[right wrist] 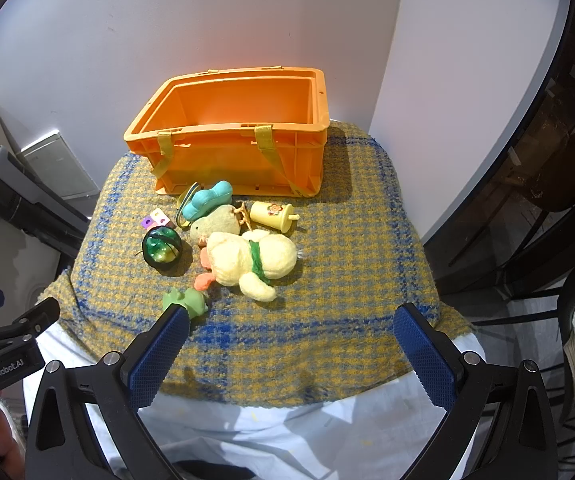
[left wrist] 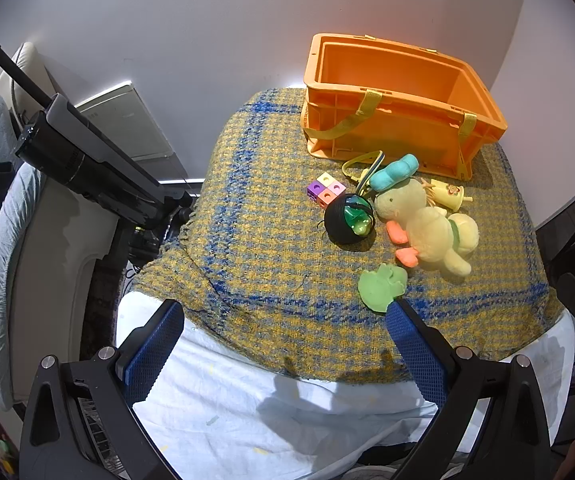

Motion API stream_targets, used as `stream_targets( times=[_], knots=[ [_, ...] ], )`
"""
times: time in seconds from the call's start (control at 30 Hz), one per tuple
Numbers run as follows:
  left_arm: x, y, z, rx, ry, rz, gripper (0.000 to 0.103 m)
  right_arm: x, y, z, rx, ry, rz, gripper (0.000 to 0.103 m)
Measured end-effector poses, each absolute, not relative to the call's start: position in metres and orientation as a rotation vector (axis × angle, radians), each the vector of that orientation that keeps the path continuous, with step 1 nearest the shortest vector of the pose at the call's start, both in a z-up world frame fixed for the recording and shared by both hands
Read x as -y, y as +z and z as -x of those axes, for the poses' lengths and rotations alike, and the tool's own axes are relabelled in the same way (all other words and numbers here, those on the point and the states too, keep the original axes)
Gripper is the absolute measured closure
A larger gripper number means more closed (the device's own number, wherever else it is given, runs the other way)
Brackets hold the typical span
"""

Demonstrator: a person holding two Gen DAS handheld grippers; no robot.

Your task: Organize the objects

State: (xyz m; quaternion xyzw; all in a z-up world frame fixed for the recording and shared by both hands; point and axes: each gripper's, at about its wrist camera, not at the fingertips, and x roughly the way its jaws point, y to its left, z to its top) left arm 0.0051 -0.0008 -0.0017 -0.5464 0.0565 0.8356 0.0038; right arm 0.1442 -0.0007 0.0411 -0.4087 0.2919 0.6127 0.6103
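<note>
An empty orange crate point(left wrist: 399, 120) point(right wrist: 231, 148) with yellow straps stands at the back of a table under a yellow-and-blue checked cloth point(left wrist: 255, 240) point(right wrist: 347, 260). In front of it lie a yellow plush duck point(left wrist: 431, 228) point(right wrist: 247, 256) with a teal hat, a yellow toy cup point(left wrist: 449, 194) point(right wrist: 273, 216), pastel cubes point(left wrist: 325, 190) point(right wrist: 155, 219), a black-and-green ball point(left wrist: 349, 218) point(right wrist: 161, 246) and a small green toy point(left wrist: 381, 286) point(right wrist: 187, 300). My left gripper point(left wrist: 283, 344) and right gripper point(right wrist: 291, 352) hover open over the table's near edge, holding nothing.
A white sheet point(left wrist: 287, 412) hangs below the cloth at the front. A dark pole-like device point(left wrist: 87, 168) and a padded chair point(left wrist: 7, 240) stand to the left. Dark metal furniture point(right wrist: 535, 208) stands to the right. A white wall point(right wrist: 207, 20) rises behind the crate.
</note>
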Motion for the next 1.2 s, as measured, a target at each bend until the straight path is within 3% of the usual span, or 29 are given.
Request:
stream_targets(
  times=[1.2],
  knots=[
    [0.0011,-0.0038,-0.0067,-0.178,2.598,1.712,0.0,0.0004,0.0405,-0.1446,-0.68,1.391,0.932,0.001]
  ],
)
